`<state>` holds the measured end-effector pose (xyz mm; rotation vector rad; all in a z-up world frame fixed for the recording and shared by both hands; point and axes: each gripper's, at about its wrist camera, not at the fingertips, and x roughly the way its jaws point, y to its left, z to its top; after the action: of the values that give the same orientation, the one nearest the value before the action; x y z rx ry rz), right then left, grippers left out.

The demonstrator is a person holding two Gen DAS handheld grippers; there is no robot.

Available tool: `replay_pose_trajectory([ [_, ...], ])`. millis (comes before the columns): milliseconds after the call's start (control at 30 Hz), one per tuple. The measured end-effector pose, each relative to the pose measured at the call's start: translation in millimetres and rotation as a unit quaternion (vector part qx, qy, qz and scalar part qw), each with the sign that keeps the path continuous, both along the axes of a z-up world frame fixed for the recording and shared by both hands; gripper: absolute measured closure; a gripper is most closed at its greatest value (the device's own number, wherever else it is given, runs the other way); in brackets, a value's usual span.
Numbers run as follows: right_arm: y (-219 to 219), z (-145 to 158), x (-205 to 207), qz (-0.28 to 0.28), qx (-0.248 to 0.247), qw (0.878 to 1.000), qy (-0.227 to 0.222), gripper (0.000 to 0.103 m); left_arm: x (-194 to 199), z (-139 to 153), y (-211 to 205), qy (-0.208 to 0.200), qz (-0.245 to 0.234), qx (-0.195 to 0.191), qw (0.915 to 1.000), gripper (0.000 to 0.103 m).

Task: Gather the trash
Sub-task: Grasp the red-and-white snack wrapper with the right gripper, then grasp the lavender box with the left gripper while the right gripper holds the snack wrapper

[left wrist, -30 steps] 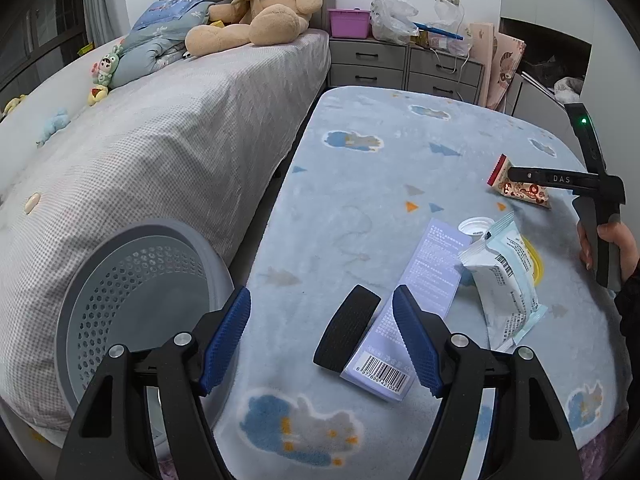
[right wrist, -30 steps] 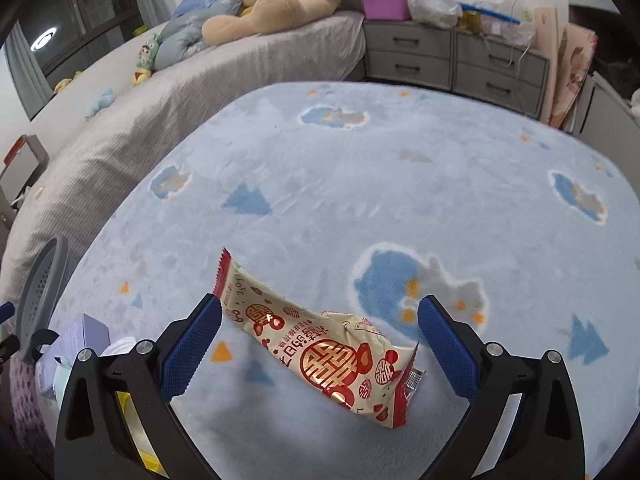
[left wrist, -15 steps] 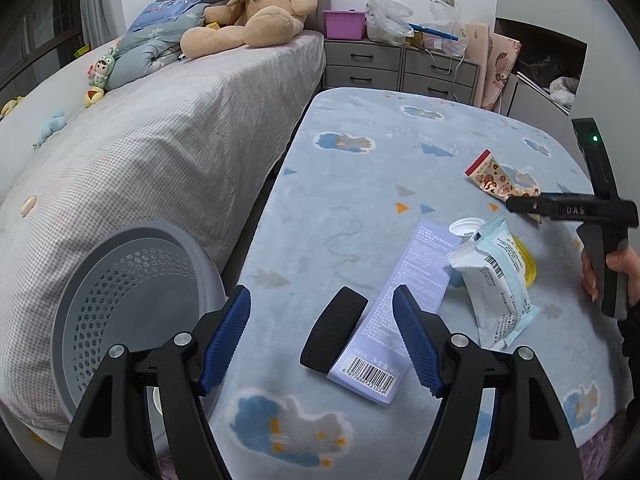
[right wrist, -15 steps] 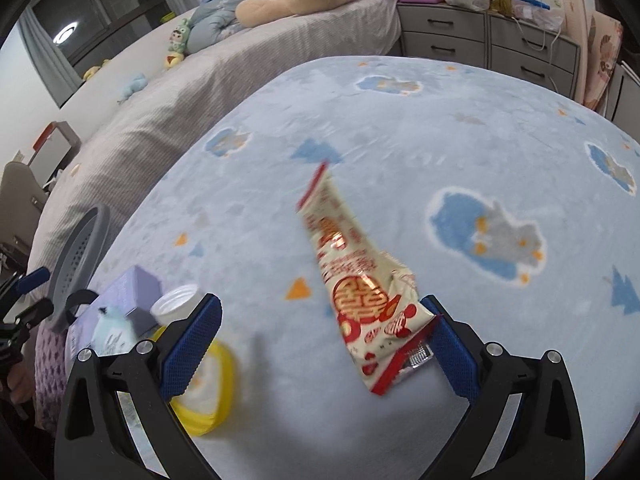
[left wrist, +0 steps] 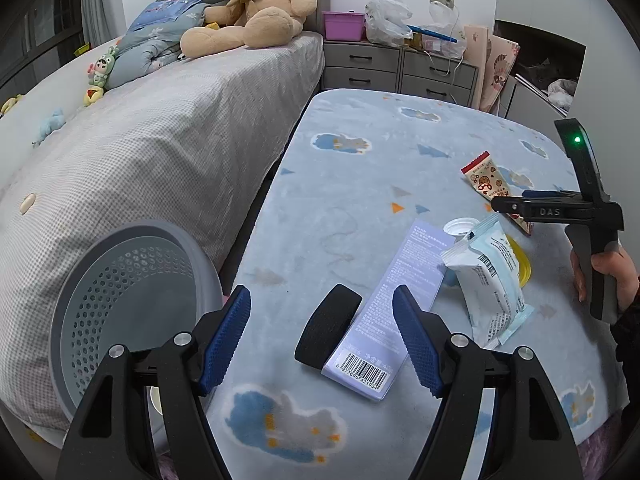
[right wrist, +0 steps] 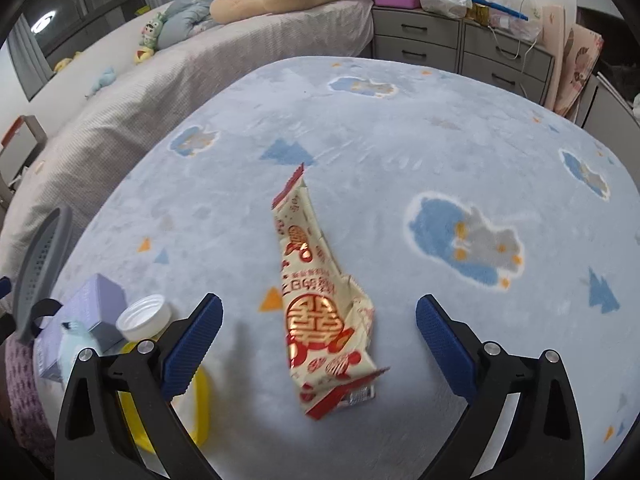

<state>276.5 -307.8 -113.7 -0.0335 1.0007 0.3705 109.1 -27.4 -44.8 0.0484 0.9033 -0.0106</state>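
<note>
A red and cream snack wrapper (right wrist: 320, 304) lies on the blue blanket, between the open jaws of my right gripper (right wrist: 318, 332); it also shows in the left wrist view (left wrist: 490, 180). My left gripper (left wrist: 322, 336) is open and empty above a black roll (left wrist: 329, 326) and a lavender box (left wrist: 394, 308). Beside them lie a pale blue packet (left wrist: 490, 276), a white cap (left wrist: 460, 227) and a yellow lid (left wrist: 520, 260). A grey perforated basket (left wrist: 128, 300) stands at the left, against the bed.
The blue blanket table (left wrist: 360, 184) stands beside a grey bed (left wrist: 140, 132) with a teddy bear (left wrist: 256, 12). Grey drawers (left wrist: 400, 70) with bags on top stand at the back. The right gripper's handle (left wrist: 592, 216) and hand are at the right edge.
The right gripper has swung so the snack wrapper now lies lengthwise between its jaws, nearer the centre. The left gripper has drawn back slightly; its view sits a little higher.
</note>
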Motion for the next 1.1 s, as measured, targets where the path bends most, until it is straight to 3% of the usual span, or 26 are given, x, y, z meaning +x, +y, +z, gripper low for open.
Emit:
replay_pose_trajectory([
  [167, 11.1, -5.1, 1.2, 0.006, -0.041, 0.999, -0.008, 0.027, 0.4, -1.8, 0.7, 0.002, 0.003, 0.0, 1.0, 0.033],
  [267, 13.4, -3.7, -3.5, 0.001, -0.051, 0.999, -0.017, 0.046, 0.1, -2.3, 2.3, 0.003, 0.004, -0.001, 1.0, 0.033],
  [300, 12.1, -2.6, -4.9, -0.006, -0.051, 0.999, -0.018, 0.061, -0.5, -2.2, 3.0, 0.004, 0.005, -0.002, 1.0, 0.033],
  [333, 11.3, -1.3, -6.3, -0.012, -0.05, 0.999, -0.018, 0.064, -1.2, -2.2, 3.8, 0.004, 0.005, -0.003, 1.0, 0.033],
  [533, 0.3, 11.0, -27.2, -0.065, -0.018, 0.997, -0.031, 0.066, -7.8, -4.0, 8.3, 0.007, 0.002, -0.01, 0.9999, 0.033],
  [867, -3.0, 39.8, -97.7, -0.116, 0.027, 0.992, -0.041, 0.066, -26.3, -0.8, 16.5, 0.008, -0.008, -0.029, 0.9995, 0.033],
  [1100, 4.1, 38.1, -150.8, -0.135, 0.047, 0.989, -0.033, 0.066, -41.7, -1.3, 22.4, 0.01, -0.014, -0.033, 0.9993, 0.033],
])
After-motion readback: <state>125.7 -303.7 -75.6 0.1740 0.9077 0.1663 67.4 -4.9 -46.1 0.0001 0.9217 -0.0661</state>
